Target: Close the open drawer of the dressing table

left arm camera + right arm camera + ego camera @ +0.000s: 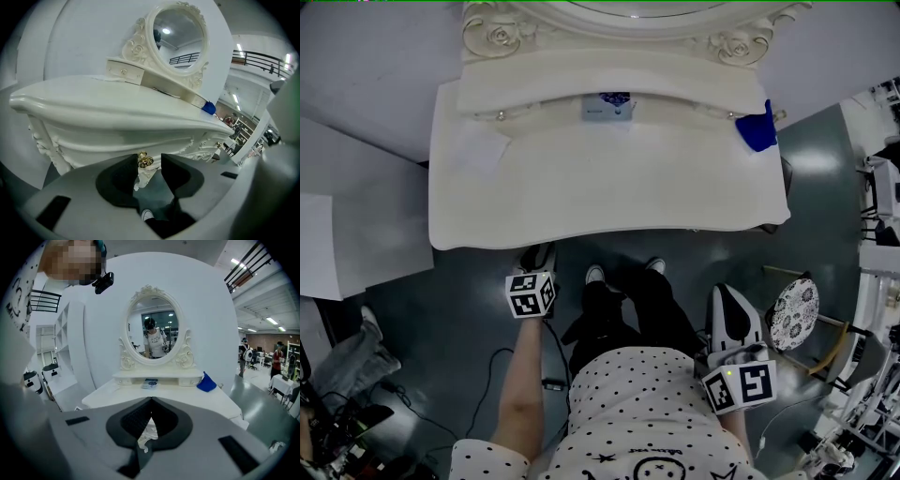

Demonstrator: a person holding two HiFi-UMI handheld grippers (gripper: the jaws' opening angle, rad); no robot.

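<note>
1. Grey polished floor [441,375] lies all round a white dressing table [609,187] that stands against a pale wall. Its oval mirror [178,37] rises at the back, and a small box [607,107] lies on the shelf under the mirror.
2. At the left, the left gripper [149,162] reaches in under the table's front edge. Its jaws are spread, and the gold knob [143,160] stands between their tips, closer to the left pad. Neither pad seems to squeeze it.
3. That knob sits on the drawer [140,140], a carved white front just below the tabletop at the table's left half. From above nothing sticks out past the top's edge, so the drawer looks home or nearly so. I cannot tell whether a slight gap remains.
4. The drawer is probably stiff painted wood, light, and runs straight on its slides. The knob looks small, smooth and slippery, so it is a poor thing to pinch. A flat push on the front beside the knob, square to the table, seems the safest hold. The raised carving could chip.
5. Further right, the right gripper [151,401] hangs back from the table by the person's side, jaw tips pressed together on nothing.
6. Rightmost, a blue cloth [757,127] lies on the top's far corner, and a patterned stool [794,314] stands on the floor.
</note>
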